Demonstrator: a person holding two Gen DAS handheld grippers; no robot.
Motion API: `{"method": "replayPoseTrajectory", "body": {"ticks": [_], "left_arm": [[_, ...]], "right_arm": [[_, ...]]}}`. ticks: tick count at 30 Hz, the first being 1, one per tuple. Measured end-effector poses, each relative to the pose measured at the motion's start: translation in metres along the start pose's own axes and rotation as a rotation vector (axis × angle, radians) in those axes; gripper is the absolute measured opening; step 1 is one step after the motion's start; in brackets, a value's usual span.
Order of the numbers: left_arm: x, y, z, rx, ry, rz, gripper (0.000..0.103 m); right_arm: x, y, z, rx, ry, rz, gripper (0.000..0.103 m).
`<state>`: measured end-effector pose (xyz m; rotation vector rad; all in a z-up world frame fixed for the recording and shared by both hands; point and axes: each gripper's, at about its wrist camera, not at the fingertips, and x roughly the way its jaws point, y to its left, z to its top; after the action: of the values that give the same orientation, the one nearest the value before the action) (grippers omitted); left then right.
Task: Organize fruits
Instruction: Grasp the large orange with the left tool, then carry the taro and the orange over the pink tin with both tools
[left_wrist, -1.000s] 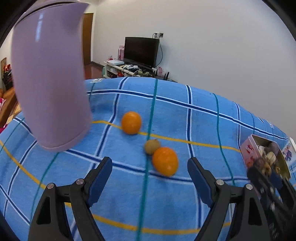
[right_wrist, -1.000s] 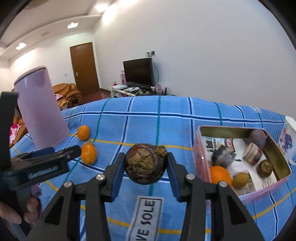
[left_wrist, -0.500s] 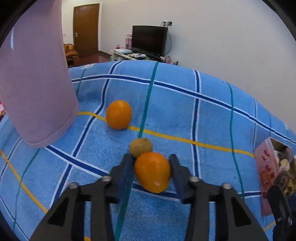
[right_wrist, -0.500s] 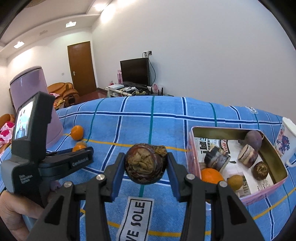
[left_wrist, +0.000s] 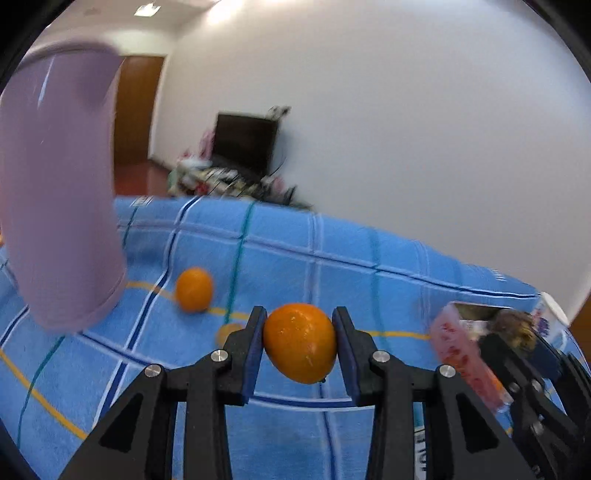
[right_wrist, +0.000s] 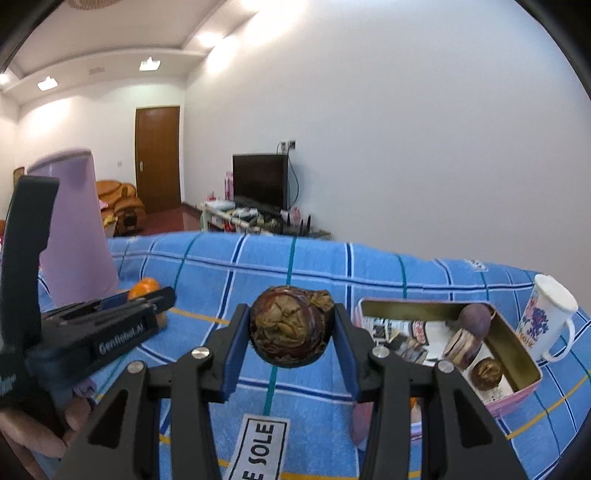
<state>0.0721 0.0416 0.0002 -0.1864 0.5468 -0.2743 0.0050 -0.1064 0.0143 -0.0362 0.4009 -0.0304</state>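
My left gripper (left_wrist: 299, 341) is shut on an orange (left_wrist: 300, 342) and holds it above the blue checked cloth. A second orange (left_wrist: 194, 289) and a small brown fruit (left_wrist: 226, 333) lie on the cloth behind it. My right gripper (right_wrist: 290, 326) is shut on a wrinkled dark brown fruit (right_wrist: 290, 325), held above the cloth left of the pink tin (right_wrist: 515, 393). The tin holds several fruits, among them a purple one (right_wrist: 474, 319). The left gripper also shows in the right wrist view (right_wrist: 162, 295), with the orange (right_wrist: 143, 287) between its fingers.
A tall lilac container (left_wrist: 59, 192) stands at the left on the cloth (left_wrist: 388, 295). A white mug with a blue pattern (right_wrist: 546, 319) stands right of the tin. A printed label (right_wrist: 258, 448) lies on the cloth below my right gripper.
My left gripper closed on the nearer orange and lifted it off the cloth, swinging toward the right. My right gripper kept its hold on the brown fruit and moved nearer the tin.
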Motion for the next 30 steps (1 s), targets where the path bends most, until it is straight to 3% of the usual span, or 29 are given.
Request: {"method": "replayPoseTrajectory", "body": {"ticks": [4,9,16,30], "left_arm": [[-0.013,-0.013,0.001,0.043,-0.061,-0.059,0.038],[-0.03,-0.028,-0.005,0.074,-0.118,-0.078,0.038],[-0.031,-0.04,-0.013,0.079,-0.085,-0.008,0.038],[-0.042,-0.057,-0.03,0.063,-0.075,0.053,0.038]], "right_arm": [[-0.004,-0.004,0.002,0.016,-0.022,0.005,0.047],[-0.006,-0.007,0.004,0.031,-0.022,0.013,0.047],[-0.01,-0.011,0.002,0.026,-0.008,0.015,0.047],[-0.027,-0.034,-0.008,-0.002,0.006,-0.01,0.047]]}}
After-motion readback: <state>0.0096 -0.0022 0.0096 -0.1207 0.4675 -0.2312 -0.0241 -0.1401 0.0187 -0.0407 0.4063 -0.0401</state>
